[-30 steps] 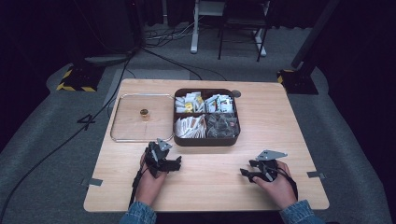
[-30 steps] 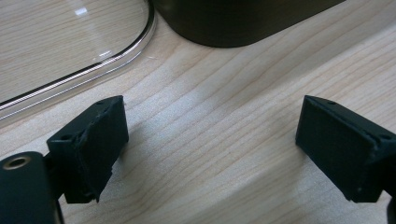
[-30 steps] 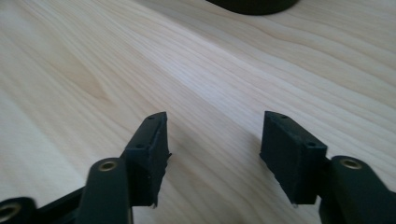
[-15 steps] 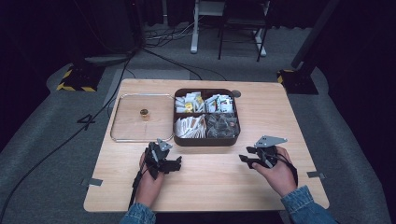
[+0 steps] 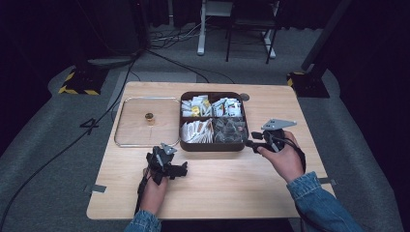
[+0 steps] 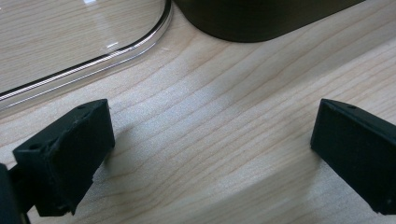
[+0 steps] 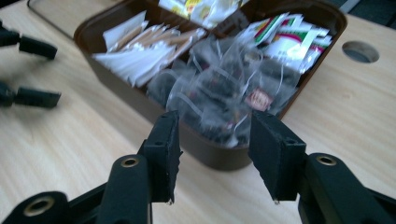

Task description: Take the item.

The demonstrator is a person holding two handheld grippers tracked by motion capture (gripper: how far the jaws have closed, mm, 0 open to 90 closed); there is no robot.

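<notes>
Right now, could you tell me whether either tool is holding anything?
Nothing is held: the left tool and right tool both have open, empty jaws.

Looks like a dim lab or studio: lone wooden table [image 5: 217,193] on grey carpet [image 5: 43,193], hazard-taped stand bases [image 5: 77,87], cables [image 5: 164,48] trailing everywhere.

My right gripper view blurs the clear sachets [image 7: 224,93], box [image 7: 219,156] cropped at twelve o'clock, packet print unreadable

Right gripper [image 5: 255,140] beside brown tray [image 5: 212,145]
</notes>
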